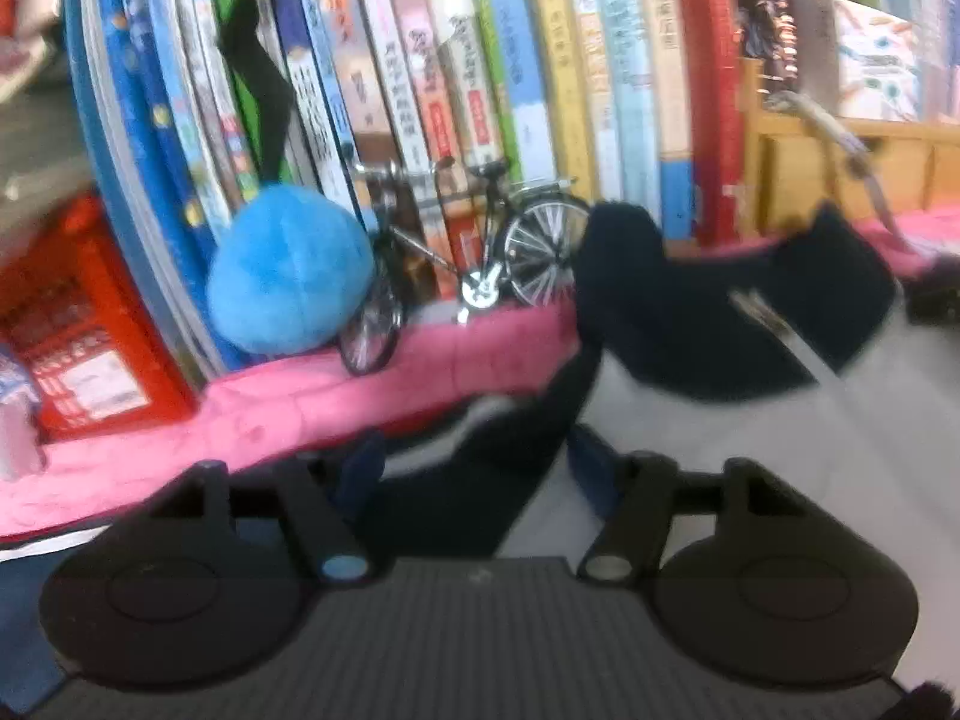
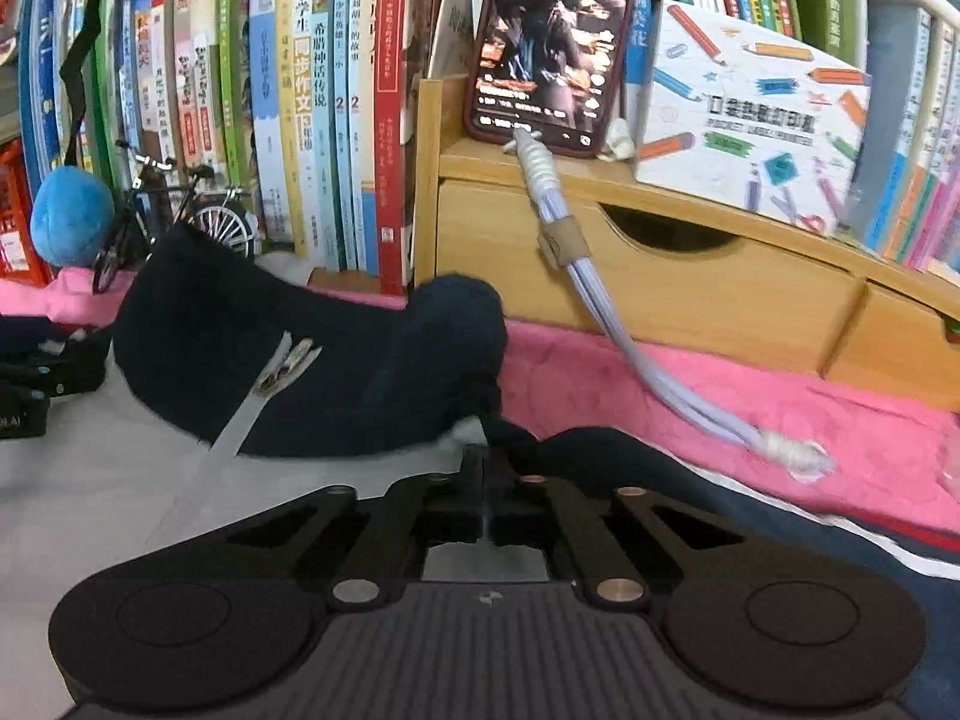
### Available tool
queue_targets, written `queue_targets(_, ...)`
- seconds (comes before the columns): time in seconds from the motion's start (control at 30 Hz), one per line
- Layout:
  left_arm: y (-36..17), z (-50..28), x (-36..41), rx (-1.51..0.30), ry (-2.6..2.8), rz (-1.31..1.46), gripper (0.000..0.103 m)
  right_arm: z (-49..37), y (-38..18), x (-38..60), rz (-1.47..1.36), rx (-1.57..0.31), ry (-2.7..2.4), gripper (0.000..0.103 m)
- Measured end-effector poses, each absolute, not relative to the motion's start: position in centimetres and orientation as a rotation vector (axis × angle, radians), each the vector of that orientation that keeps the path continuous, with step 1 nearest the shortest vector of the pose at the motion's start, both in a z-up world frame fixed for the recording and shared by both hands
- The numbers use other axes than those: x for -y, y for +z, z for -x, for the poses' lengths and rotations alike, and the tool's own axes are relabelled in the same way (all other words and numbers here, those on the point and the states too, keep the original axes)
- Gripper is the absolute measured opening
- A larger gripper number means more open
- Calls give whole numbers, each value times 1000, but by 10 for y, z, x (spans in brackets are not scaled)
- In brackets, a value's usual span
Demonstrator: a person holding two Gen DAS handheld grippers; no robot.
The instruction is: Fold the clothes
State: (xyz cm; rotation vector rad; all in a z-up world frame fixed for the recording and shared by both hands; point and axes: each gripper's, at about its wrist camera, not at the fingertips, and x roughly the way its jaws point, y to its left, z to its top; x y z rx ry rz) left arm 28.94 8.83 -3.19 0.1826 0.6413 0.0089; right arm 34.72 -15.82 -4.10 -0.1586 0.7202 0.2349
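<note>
A grey jacket [image 2: 108,492] with a navy collar [image 2: 312,372] and a metal zip [image 2: 288,363] lies on a pink blanket [image 2: 690,396]. My right gripper [image 2: 487,468] is shut on a navy and white edge of the jacket, just right of the collar. In the left wrist view the jacket [image 1: 690,450] shows its navy collar [image 1: 708,312] ahead. My left gripper [image 1: 474,468] is open, its blue-tipped fingers [image 1: 363,465] apart, with a dark navy fold of the jacket lying between them. The left gripper [image 2: 36,384] also shows at the left edge of the right wrist view.
Behind the blanket stands a row of upright books [image 1: 456,60]. A blue plush ball [image 1: 288,270] and a small model bicycle [image 1: 480,252] sit in front of them. A wooden drawer box [image 2: 660,276] carries a phone [image 2: 552,42], its cable [image 2: 600,306] and a white carton [image 2: 750,114].
</note>
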Motion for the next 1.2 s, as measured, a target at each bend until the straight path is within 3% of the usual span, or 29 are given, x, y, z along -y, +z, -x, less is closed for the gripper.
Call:
queue_targets(0.07,-22,-266,-98,-631,-30,-129,65,-327,-28,168,161,-694,280,35)
queue_targets(0.4,40,-135,-97,-512,-124,-79,66,-183,79,268,107,-497,304,54)
queue_targets(0.67,46,-14,-87,-464,-200,-24,71,-7,170,361,153,-232,273,87)
queue_targets(0.77,36,16,-78,-476,-187,18,71,51,182,364,218,-182,246,95)
queue_targets(0.87,22,41,-66,-489,-158,66,71,90,164,353,231,-171,241,95)
queue_targets(1.2,-29,64,-33,-577,35,12,72,107,-23,215,47,-271,411,92)
